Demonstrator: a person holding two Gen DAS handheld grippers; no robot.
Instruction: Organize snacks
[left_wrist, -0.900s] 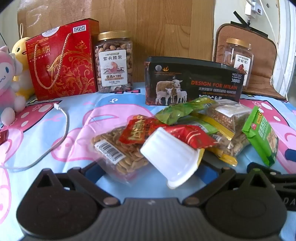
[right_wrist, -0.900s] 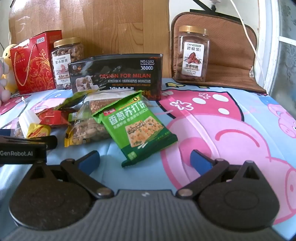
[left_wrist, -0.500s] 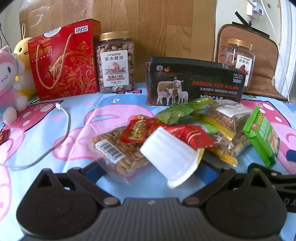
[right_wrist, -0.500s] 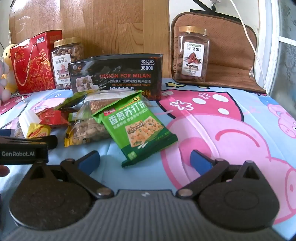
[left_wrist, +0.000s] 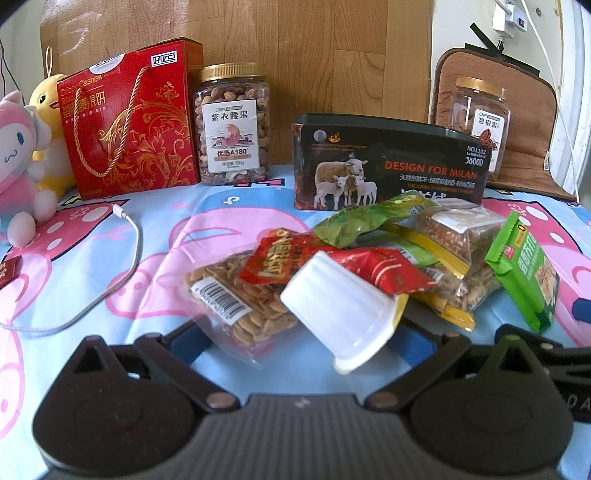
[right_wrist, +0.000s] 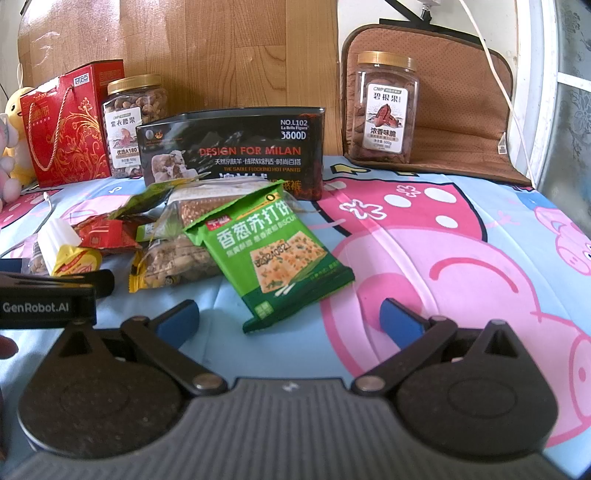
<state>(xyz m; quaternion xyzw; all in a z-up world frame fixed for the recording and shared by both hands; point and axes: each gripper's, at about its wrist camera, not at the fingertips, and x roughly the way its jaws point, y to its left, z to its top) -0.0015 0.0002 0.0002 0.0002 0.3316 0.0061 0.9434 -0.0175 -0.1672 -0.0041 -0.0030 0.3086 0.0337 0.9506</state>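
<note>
A heap of snacks lies on the pig-print sheet (right_wrist: 424, 236). In the left wrist view, the heap holds a tipped white cup (left_wrist: 340, 306), a clear bag of seeds (left_wrist: 240, 310), red packets (left_wrist: 280, 258) and a green pouch (left_wrist: 369, 221). My left gripper (left_wrist: 303, 343) is open, low in front of the cup and the seed bag, which lie between its fingers. The green cracker pack (right_wrist: 273, 254) is at the heap's right, and its near end reaches between the blue fingertips of my open right gripper (right_wrist: 288, 317). A dark open box (right_wrist: 236, 155) stands behind the heap.
At the back stand a red gift box (left_wrist: 129, 118), a jar of nuts (left_wrist: 232, 125) and a second jar (right_wrist: 386, 110) against a brown cushion (right_wrist: 461, 92). Plush toys (left_wrist: 22, 155) and a white cable (left_wrist: 129, 240) lie at the left. The left gripper's body (right_wrist: 44, 299) is beside the right one.
Almost nothing has moved. The left wrist view has drifted very slightly, and a fingertip now shows at the left edge of the right wrist view.
</note>
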